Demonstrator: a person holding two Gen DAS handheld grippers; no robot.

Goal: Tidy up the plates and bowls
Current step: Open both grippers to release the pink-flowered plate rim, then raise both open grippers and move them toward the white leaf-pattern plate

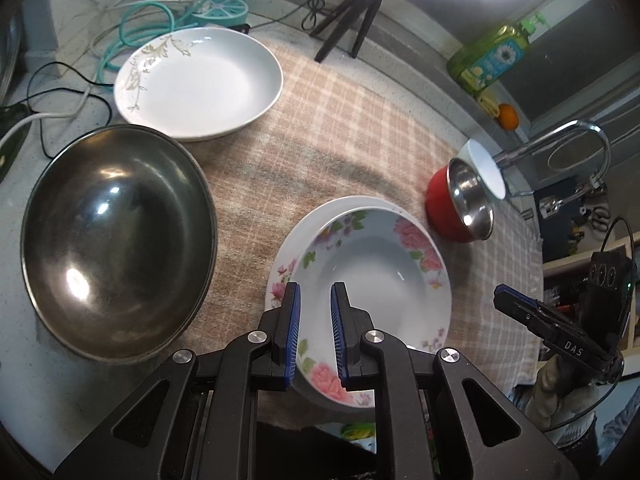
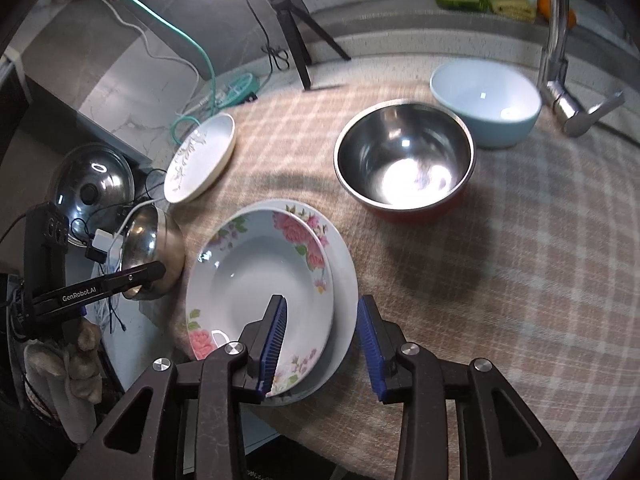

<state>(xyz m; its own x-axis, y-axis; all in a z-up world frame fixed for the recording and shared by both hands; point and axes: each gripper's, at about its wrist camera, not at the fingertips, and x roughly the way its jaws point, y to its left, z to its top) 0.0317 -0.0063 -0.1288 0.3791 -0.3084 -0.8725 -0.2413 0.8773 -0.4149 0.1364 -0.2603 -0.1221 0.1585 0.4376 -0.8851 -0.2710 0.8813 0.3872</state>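
We see the floral plate (image 2: 256, 280) stacked on the white plate (image 2: 344, 280) on the checked cloth (image 2: 480, 280). Left tongs (image 1: 315, 300) clenched, empty; right tongs (image 2: 322, 312) released, straddling both rims.

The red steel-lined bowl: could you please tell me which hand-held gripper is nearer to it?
Right. The right hand-held gripper hangs over the floral plate's rim on the red bowl's side; the left hand-held gripper hangs over the rim's far side.

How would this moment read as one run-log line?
floral plate stacked on white plate | left tool shut, empty | right tool open, astride the stack's rim
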